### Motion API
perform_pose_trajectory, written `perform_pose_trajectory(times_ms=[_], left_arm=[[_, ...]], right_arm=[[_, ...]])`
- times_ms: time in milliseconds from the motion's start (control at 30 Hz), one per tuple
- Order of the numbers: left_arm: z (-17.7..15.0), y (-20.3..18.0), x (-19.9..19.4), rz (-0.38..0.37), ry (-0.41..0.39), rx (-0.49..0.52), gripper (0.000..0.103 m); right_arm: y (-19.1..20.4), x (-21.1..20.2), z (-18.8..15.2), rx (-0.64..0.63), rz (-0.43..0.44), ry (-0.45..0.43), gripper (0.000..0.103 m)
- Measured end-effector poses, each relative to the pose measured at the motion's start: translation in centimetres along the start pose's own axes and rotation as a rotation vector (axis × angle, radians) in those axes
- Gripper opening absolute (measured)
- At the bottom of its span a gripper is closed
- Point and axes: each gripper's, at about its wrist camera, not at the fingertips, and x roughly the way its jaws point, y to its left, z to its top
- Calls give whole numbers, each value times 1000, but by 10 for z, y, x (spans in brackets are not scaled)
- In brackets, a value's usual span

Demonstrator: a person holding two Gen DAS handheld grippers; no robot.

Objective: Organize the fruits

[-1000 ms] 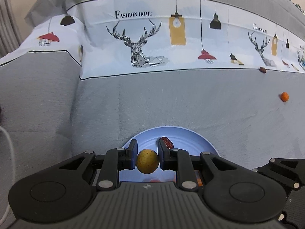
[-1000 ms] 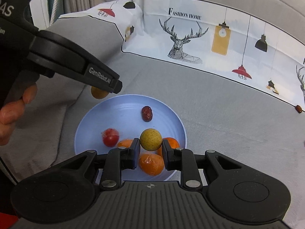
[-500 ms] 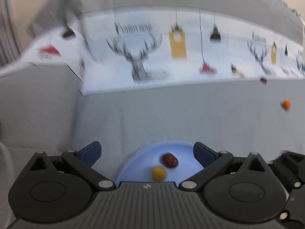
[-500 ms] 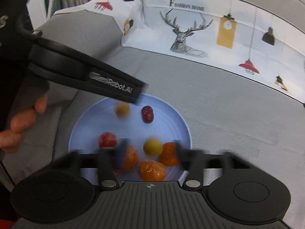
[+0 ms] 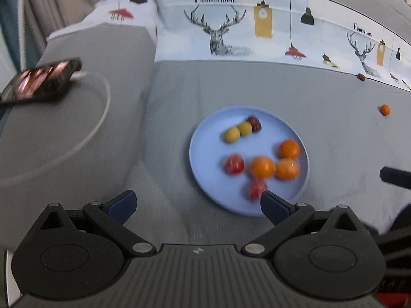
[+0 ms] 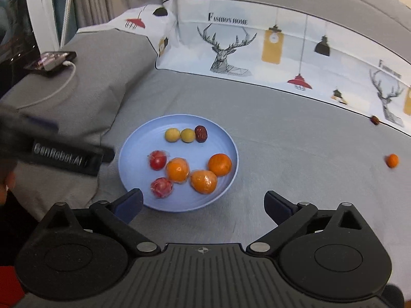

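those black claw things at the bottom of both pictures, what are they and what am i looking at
They are two hand-held grippers; a person carries one in each hand, each with a camera looking along its fingers. One picture is from the left gripper, the other from the right gripper. Both stand open and hold nothing; the right one's jaws have just been opening. On the grey bedcover sits a round pale blue plate with two yellow-green fruits, a dark red date, two red fruits and three oranges. A small orange fruit and another dark date lie off the plate.

pale blue plate [image 6: 231, 179] w/ orange, red, yellow fruit; grey bedding [image 6: 282, 133], white deer-print band [image 6: 257, 48]
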Motion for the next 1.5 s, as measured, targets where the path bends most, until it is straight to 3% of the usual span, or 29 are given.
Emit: perform_pose_trajectory(times_ms=[233,533,1500], left_arm=[[-23,-2,-43,22,-65,11,103],[-28,-15,-73,26,-127,16,103],[-29,-10,-76,28,-130,4,103]], right_arm=[[11,-41,-14,-8,-23,-66,102],[12,-73,-21,-20,-43,-136,102],[18,-80,-22,-35,-58,-139,102]])
